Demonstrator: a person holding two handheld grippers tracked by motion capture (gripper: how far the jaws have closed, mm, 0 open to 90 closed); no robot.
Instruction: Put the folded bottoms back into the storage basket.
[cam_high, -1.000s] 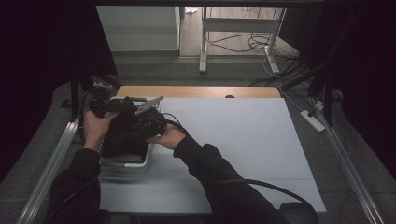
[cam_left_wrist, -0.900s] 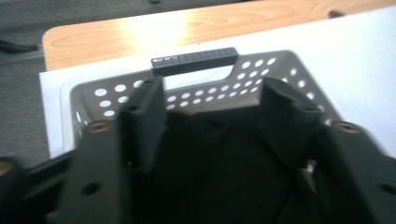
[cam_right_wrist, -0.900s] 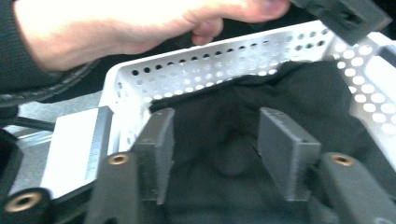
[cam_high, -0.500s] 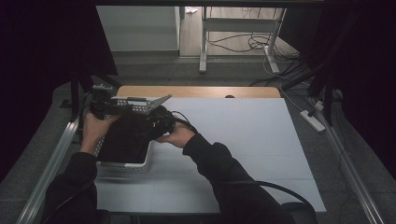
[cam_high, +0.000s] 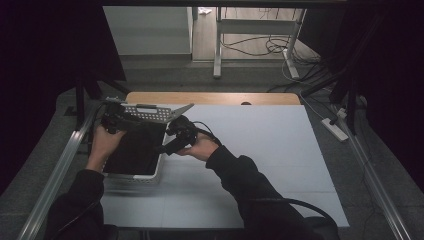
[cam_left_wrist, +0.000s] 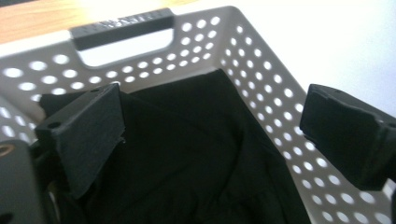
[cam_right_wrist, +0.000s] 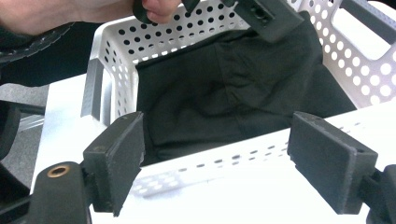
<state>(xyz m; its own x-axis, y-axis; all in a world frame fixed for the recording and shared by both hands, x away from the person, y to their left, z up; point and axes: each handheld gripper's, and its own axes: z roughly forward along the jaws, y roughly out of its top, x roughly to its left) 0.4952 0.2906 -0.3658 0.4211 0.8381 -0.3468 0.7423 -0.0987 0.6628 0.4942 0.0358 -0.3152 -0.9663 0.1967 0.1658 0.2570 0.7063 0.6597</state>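
You hold 2 grippers over a white perforated basket (cam_high: 155, 172) at the left side of the table (cam_high: 280, 165). A black garment (cam_left_wrist: 196, 154) lies folded inside it, filling the floor, its long axis running toward you along the basket's length. Your left gripper (cam_left_wrist: 212, 128) hangs directly above the cloth, jaws spread wide and empty. Your right gripper (cam_right_wrist: 212, 163) sits just outside the basket's right wall, jaws also wide and empty, with the cloth ahead and below it. The left is nearer; the cloth lies straight down from it.
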